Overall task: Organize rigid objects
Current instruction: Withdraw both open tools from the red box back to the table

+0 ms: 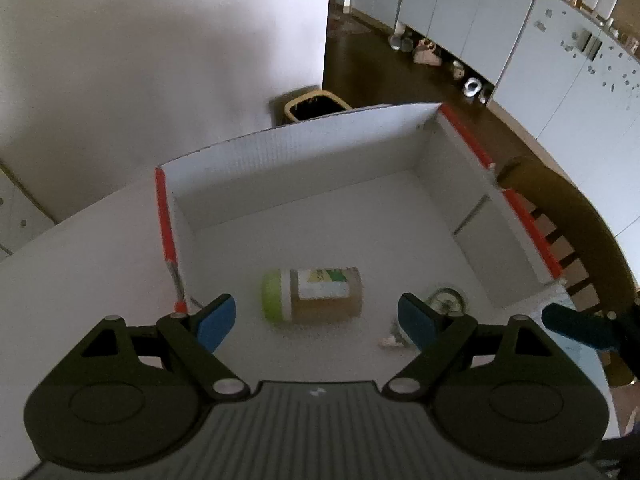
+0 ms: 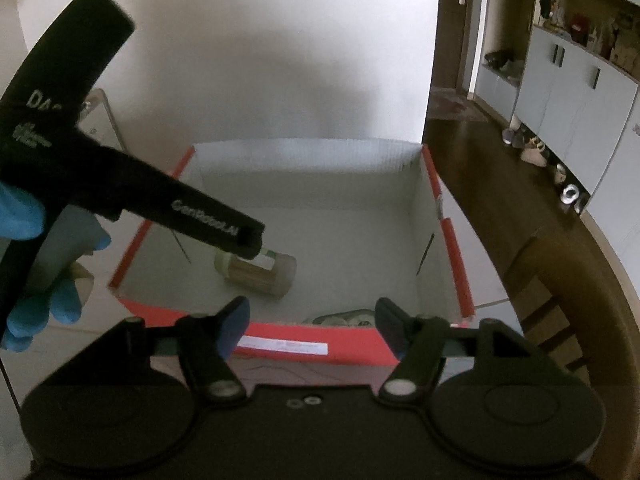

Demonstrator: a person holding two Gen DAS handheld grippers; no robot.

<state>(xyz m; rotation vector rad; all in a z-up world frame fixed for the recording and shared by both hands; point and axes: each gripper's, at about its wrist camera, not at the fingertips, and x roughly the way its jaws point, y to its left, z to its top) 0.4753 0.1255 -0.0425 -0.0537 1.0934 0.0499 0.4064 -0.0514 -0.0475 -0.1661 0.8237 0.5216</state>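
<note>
Left wrist view looks down over a white desk [image 1: 80, 260] carrying a big white box [image 1: 340, 148] with red-taped edges. Lying on its side on the box floor is a jar [image 1: 316, 294] with a green lid, brownish contents showing through, its lid towards the left wall. Near the right front corner sits a small round thing [image 1: 446, 300], too blurred to name.

The left gripper [image 1: 316, 322] hangs above the jar, jaws spread wide and holding nothing. From the right wrist view, the right gripper [image 2: 312, 326] hovers just outside the box's near wall, also parted and empty; a blue-gloved hand [image 2: 24, 216] holds the left tool.

Both items look already placed, so the step in hand seems to be clearing out. To do it well, I'd lift straight up, keeping the fingers off the jar, which could roll, and off the box walls.
</note>
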